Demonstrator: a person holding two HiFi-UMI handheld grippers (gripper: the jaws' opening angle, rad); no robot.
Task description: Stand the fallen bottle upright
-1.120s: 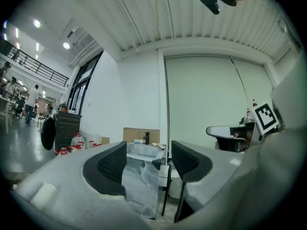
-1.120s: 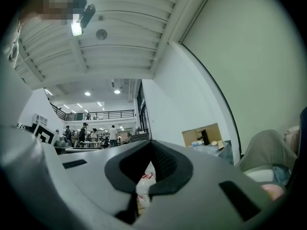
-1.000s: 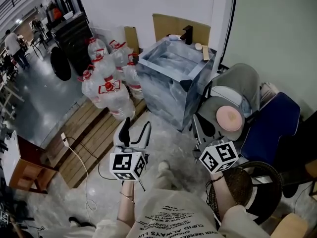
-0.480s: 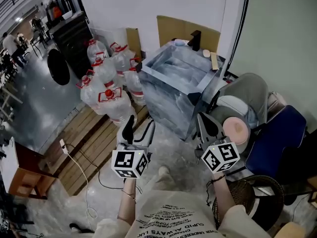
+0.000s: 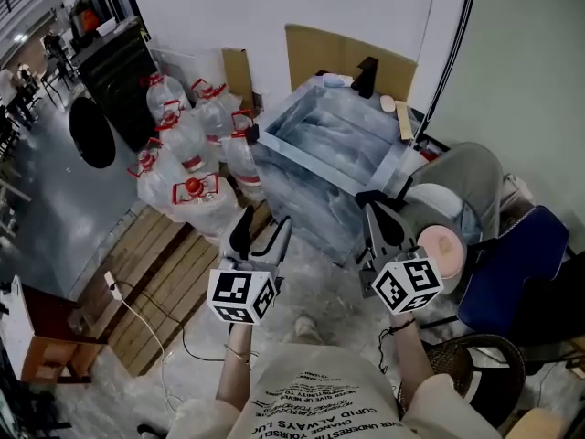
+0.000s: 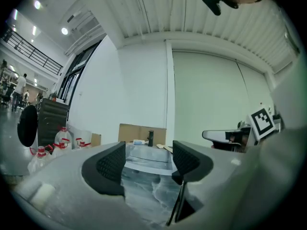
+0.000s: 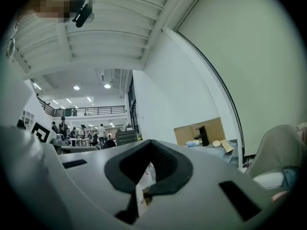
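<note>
A small white and blue bottle (image 5: 335,80) lies on its side on the far rim of the marble-patterned sink cabinet (image 5: 302,167), next to a black faucet (image 5: 367,73). It also shows small in the left gripper view as the bottle (image 6: 139,142) and in the right gripper view as the bottle (image 7: 193,143). My left gripper (image 5: 259,227) hangs level in front of the cabinet's near corner, well short of the bottle. The left gripper (image 6: 148,155) is open and empty. My right gripper (image 5: 382,216) is beside it, also short of the cabinet. The right gripper (image 7: 151,145) has its tips together, holding nothing.
Several large water jugs with red caps (image 5: 187,149) stand left of the cabinet. Wooden pallets (image 5: 155,263) and a white cable (image 5: 137,291) lie on the floor at left. A grey chair (image 5: 457,181) and a blue chair (image 5: 521,254) crowd the right. Cardboard (image 5: 347,58) leans on the wall behind.
Both grippers and the person have moved forward towards the sink cabinet, which now sits closer in the head view. Neither gripper's jaws have changed.
</note>
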